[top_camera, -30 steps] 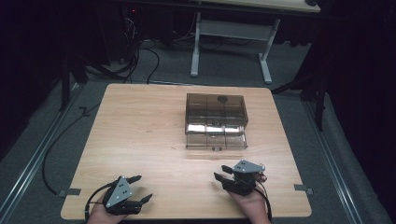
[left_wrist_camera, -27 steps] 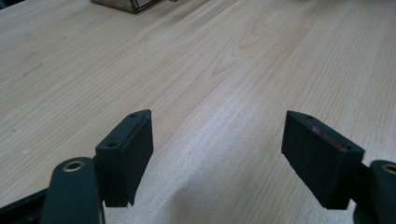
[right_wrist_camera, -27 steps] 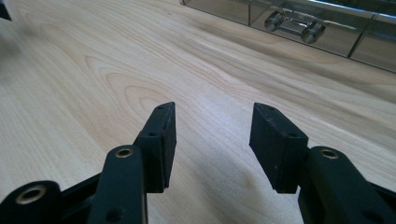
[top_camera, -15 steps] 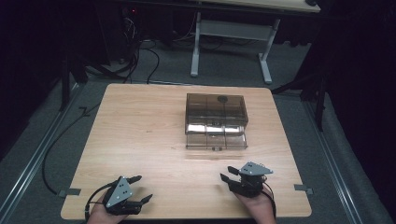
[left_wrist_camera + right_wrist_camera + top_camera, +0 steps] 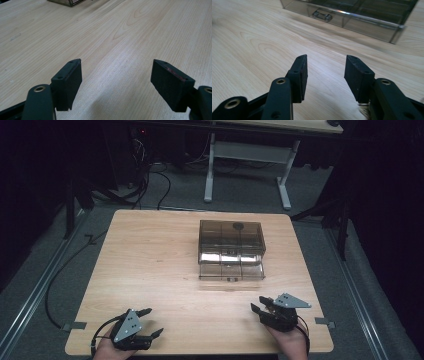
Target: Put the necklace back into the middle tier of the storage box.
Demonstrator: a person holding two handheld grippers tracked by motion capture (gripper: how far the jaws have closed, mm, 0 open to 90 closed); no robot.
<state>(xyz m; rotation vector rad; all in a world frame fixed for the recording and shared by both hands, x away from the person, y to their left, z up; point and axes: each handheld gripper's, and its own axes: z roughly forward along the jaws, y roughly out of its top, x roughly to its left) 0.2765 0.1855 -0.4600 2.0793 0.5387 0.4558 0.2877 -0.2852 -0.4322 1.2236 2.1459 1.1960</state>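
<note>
While nothing's gripped yet: approach step, I'd say
drawer box: mid table, drawer out
right gripper: near edge, jaws just reopened, empty
left gripper: near edge, open, empty
next: right goes for handle

A light wood-grain bench is set on a grey carpeted floor. Metal rails are laid along the floor on both sides of the bench. Behind it, a second table with a white T-foot frame is placed. Black cables are run across the floor at the rear left. The surroundings are kept dark; the bench is lit from above.
</note>
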